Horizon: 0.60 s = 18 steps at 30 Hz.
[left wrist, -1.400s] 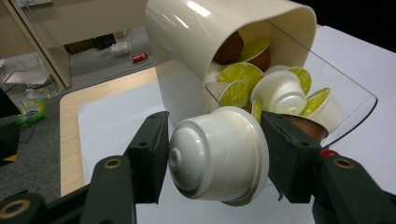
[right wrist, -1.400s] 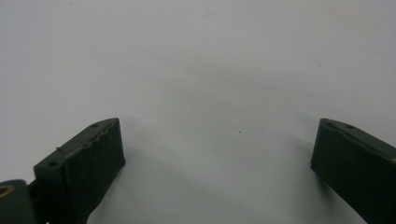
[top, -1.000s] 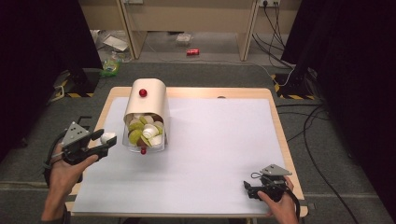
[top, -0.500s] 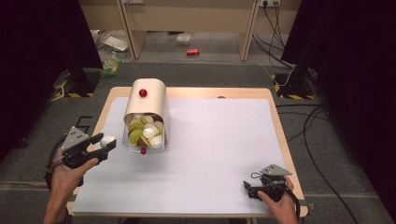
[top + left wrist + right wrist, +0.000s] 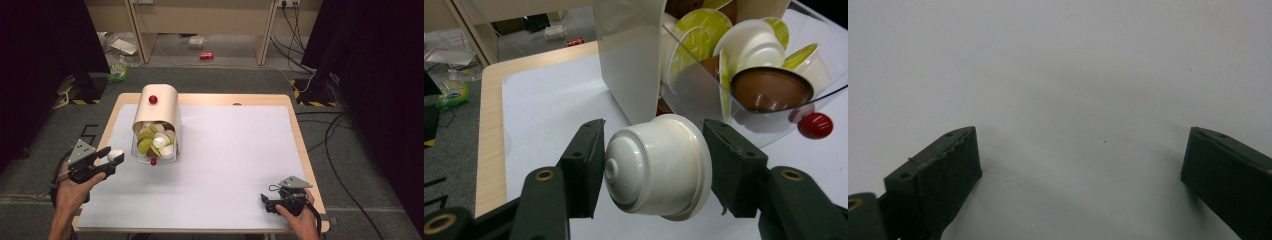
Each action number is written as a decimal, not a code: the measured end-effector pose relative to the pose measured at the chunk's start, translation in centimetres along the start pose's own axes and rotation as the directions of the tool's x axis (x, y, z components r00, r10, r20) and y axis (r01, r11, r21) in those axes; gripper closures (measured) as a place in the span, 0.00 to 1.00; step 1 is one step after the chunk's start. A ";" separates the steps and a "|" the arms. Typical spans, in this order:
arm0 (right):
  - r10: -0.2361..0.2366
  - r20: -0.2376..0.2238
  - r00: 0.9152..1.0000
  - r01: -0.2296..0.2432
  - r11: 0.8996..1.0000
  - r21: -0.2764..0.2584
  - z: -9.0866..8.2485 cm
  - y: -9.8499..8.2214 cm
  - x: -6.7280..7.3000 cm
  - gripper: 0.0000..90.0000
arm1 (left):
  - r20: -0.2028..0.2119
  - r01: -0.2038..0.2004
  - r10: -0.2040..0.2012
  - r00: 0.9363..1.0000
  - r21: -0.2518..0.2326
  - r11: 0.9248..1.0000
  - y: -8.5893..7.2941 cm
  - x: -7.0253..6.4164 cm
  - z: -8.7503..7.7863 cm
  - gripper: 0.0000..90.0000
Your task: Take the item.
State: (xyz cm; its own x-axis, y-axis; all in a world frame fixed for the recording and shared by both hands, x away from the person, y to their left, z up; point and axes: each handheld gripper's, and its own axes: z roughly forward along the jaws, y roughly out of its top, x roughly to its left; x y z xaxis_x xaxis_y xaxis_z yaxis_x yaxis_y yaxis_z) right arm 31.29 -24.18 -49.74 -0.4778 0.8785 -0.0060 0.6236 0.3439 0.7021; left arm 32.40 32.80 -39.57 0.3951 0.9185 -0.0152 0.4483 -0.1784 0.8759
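Left gripper: the left gripper is held over the left edge of the table, just left of the dispenser, its jaws clamped on a white coffee capsule
Capsule: lies sideways between the two black pads, domed bottom toward the camera in the left gripper view, rim away from it; in the high view it shows as a small white spot at the jaw tips, clear of the table surface
Dispenser: a beige capsule dispenser with a red knob on its top stands on the white table cover; its clear drawer is pulled out toward the person
Drawer contents: white, brown and green-lidded capsules heaped together; a second red knob sits at the drawer's front
Right gripper: the right gripper rests low at the near right corner of the table, well apart from the dispenser; jaws spread wide, nothing between them but bare white cover
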 end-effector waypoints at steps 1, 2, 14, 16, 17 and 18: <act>0.000 -0.001 1.000 0.000 1.000 -0.001 0.0 0.0 0.0 0.03 | 0.000 0.004 -0.004 1.000 0.003 1.000 -0.2 0.0 0.1 0.49; 0.000 -0.001 1.000 0.000 1.000 0.000 0.0 0.0 0.0 0.03 | 0.000 0.007 -0.007 1.000 0.007 1.000 -0.4 0.1 0.2 0.49; 0.000 -0.001 1.000 0.000 1.000 0.000 0.0 0.0 0.0 0.03 | -0.009 0.021 -0.021 1.000 0.054 0.998 -1.9 0.3 1.5 0.49; 0.000 -0.001 1.000 0.000 1.000 -0.001 0.0 0.0 0.0 0.03 | -0.008 0.024 -0.024 1.000 0.060 0.998 -2.1 0.4 1.7 0.49; 0.000 -0.001 1.000 0.000 1.000 0.000 0.0 0.0 0.0 0.03 | -0.009 0.026 -0.026 1.000 0.062 0.998 -2.2 0.4 1.7 0.49; 0.001 -0.001 1.000 -0.001 1.000 0.000 0.0 0.0 0.0 0.03 | -0.008 0.027 -0.026 1.000 0.067 0.997 -2.2 0.4 1.8 0.49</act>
State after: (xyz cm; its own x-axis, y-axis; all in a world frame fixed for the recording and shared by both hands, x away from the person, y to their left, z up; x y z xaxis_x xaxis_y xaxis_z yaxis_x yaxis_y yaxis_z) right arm 31.29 -24.18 -49.74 -0.4777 0.8785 -0.0046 0.6241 0.3431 0.7020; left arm 33.00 32.94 -42.42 0.3770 0.9256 -0.0344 0.5110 -0.1769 0.8412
